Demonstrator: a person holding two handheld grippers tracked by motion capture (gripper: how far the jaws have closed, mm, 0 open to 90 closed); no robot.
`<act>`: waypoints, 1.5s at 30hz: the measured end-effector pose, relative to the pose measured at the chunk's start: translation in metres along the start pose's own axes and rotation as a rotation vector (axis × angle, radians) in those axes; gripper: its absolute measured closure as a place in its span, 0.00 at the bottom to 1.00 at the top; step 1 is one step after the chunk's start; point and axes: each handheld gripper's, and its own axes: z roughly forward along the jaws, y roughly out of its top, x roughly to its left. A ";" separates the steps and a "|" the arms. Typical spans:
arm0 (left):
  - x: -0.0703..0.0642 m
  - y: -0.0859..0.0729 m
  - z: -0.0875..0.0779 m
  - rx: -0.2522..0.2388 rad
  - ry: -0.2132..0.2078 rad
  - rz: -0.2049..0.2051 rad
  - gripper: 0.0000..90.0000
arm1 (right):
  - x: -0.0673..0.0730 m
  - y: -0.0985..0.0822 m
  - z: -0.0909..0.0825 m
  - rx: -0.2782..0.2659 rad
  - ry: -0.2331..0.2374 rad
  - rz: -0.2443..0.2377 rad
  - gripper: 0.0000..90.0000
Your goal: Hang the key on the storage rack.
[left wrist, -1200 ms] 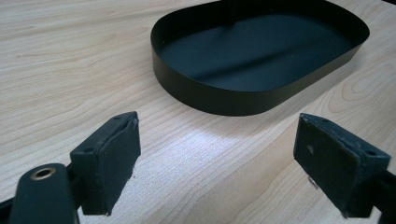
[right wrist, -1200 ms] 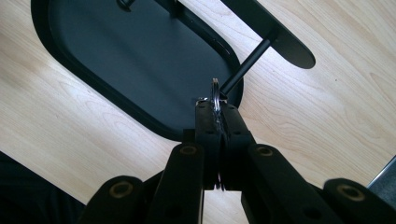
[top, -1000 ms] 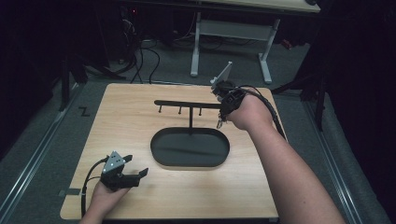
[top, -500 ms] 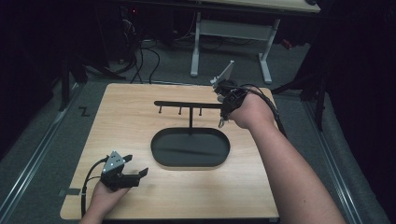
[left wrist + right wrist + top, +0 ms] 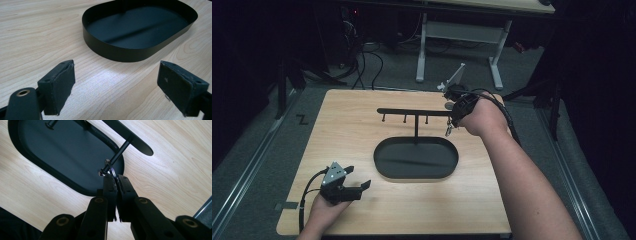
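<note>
While right gripper [image 5: 115, 178] pinches metal key ring [image 5: 110, 170] | left gripper [image 5: 120, 85] fingers wide | oval black tray [image 5: 384, 162]

Light wood-grain table [image 5: 347, 135], pretty bare overall. Sitting flat near the middle is a black oval tray [image 5: 384, 159] with a low rim, and a thin post rises from its back edge carrying a crossbar.

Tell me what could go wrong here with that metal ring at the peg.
The right claw pinches the key ring only by its edge, so it could slip and drop into the black tray. The ring sits right at the peg's knobbed tip, where it might catch. A hard pull could tip the light stand, since the open left claw isn't steadying it.
</note>
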 end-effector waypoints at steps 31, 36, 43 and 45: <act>0.000 0.000 0.000 0.008 0.001 0.002 0.17 | -0.005 -0.003 -0.002 -0.012 -0.023 0.009 0.95; 0.000 0.000 0.000 0.008 0.000 0.001 0.17 | -0.006 -0.004 -0.002 -0.014 -0.028 0.007 0.94; -0.001 0.000 0.001 0.012 -0.003 0.005 0.17 | -0.007 -0.008 0.002 -0.013 -0.031 0.018 0.91; -0.001 0.000 0.001 0.014 -0.004 0.006 0.17 | -0.007 -0.009 0.003 -0.014 -0.029 0.027 0.90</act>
